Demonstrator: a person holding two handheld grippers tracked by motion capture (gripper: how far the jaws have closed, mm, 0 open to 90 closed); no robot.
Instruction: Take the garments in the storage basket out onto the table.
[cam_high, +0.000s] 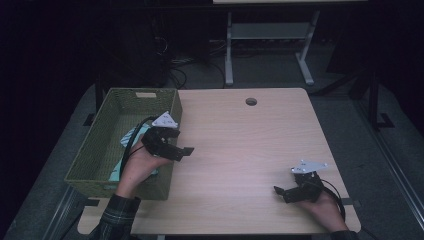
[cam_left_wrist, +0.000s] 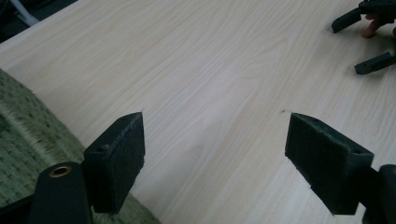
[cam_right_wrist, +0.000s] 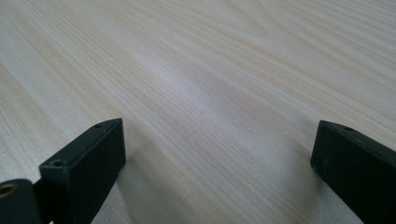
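Note:
A green woven basket (cam_high: 92, 150) stands on the left part of the pale wooden table (cam_high: 240, 165). Inside it lies a teal and white flat item (cam_high: 129, 137), partly hidden by the hand. My left gripper (cam_high: 186, 150) hovers over the basket's right rim and points right across the table. Its jaws are open with nothing between them, as the left gripper view (cam_left_wrist: 215, 144) shows, with the basket's weave (cam_left_wrist: 23, 135) at the lower left. My right gripper (cam_high: 278, 190) rests low near the table's front right corner, open and empty (cam_right_wrist: 217, 144). It also appears far off in the left gripper view (cam_left_wrist: 362, 42).
A round cable hole (cam_high: 251, 101) sits near the table's far edge. Behind the table stands a white metal desk frame (cam_high: 229, 50), with cables on the dark floor (cam_high: 175, 75). Bare wood stretches between the two grippers.

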